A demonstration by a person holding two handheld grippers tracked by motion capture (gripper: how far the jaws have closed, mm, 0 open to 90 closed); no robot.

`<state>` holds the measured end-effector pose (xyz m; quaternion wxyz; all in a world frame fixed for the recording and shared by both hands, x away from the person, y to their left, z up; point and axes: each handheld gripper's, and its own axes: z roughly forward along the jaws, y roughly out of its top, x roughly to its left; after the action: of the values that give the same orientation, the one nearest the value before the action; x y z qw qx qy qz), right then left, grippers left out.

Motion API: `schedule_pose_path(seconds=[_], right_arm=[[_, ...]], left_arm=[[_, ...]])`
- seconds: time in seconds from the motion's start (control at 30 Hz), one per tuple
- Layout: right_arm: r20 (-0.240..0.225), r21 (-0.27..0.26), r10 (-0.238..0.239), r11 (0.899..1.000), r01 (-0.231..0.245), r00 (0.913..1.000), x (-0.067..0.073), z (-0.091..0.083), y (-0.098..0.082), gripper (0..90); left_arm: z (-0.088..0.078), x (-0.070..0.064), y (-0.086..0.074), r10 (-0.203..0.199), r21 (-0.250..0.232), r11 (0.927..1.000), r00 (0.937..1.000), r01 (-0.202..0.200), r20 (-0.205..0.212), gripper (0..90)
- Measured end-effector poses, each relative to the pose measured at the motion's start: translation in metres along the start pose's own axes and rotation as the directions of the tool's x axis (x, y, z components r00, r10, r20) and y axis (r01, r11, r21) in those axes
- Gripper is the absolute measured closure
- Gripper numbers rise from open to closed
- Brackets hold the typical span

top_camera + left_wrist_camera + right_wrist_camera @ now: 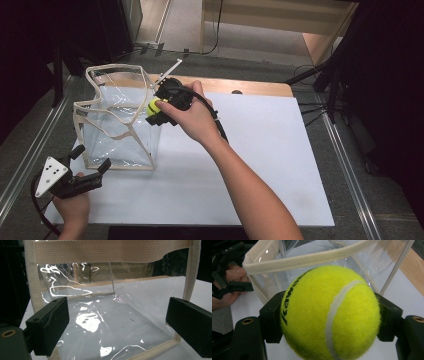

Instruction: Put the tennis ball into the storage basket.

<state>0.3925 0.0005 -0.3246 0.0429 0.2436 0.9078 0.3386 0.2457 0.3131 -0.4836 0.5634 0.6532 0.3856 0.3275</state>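
Pinching the yellow tennis ball (pixel 329 312) from both sides, the 2 fingers (pixel 270 320) of the right gripper (pixel 156 111) hold it beside the rim of the clear bag (pixel 120 125) on the white tabletop (pixel 260 150). The left gripper (pixel 92 176) stands open, empty, facing the bag's near side.

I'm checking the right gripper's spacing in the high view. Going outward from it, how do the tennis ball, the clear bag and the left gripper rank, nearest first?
1. Tennis ball: clamped in the right gripper.
2. Clear bag: just beside it, its rim at the jaws' left.
3. Left gripper: farthest, by the table's near left corner.
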Motion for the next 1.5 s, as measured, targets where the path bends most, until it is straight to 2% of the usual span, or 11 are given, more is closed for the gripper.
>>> schedule_pose_path(seconds=[0.33, 0.37, 0.43, 0.6, 0.67, 0.77, 0.9, 1.5], right_arm=[[0.01, 0.004, -0.014, 1.0, 0.014, 0.9999, 0.002, -0.009, 0.011, 24.3], [0.006, 0.003, -0.028, 1.0, 0.028, 0.9996, 0.001, -0.009, 0.012, 24.3], [0.006, 0.004, -0.018, 1.0, 0.018, 0.9998, 0.002, -0.01, 0.015, 24.3], [0.002, 0.005, -0.035, 0.999, 0.035, 0.9994, 0.002, -0.013, 0.023, 24.3], [0.002, 0.002, -0.025, 1.0, 0.025, 0.9997, 0.004, -0.014, 0.026, 24.3], [0.0, 0.003, -0.041, 0.999, 0.041, 0.9992, 0.003, -0.015, 0.031, 24.3], [0.001, 0.006, -0.037, 0.999, 0.037, 0.9993, 0.004, -0.016, 0.036, 24.3], [-0.013, 0.001, -0.062, 0.998, 0.062, 0.998, 0.011, -0.011, 0.06, 24.3]], left_arm=[[0.0, 0.0, 0.0, 0.001, 0.0, 1.0, 1.0, -0.001, 0.001, 5.4], [0.0, 0.0, 0.0, 0.0, 0.0, 1.0, 1.0, 0.0, 0.001, 5.4], [0.0, 0.0, 0.0, -0.001, 0.0, 1.0, 1.0, 0.001, -0.001, 5.3], [0.0, 0.0, 0.0, -0.001, 0.0, 1.0, 1.0, 0.001, -0.001, 5.3], [0.0, 0.0, 0.0, -0.001, 0.0, 1.0, 1.0, 0.001, -0.001, 5.3], [0.0, 0.0, 0.0, -0.003, -0.002, 1.0, 1.0, 0.003, 0.0, 5.4], [0.0, 0.0, 0.0, -0.003, -0.003, 1.0, 1.0, 0.003, 0.001, 5.4], [0.0, 0.001, 0.0, -0.004, -0.004, 1.0, 1.0, 0.004, 0.002, 5.3]])
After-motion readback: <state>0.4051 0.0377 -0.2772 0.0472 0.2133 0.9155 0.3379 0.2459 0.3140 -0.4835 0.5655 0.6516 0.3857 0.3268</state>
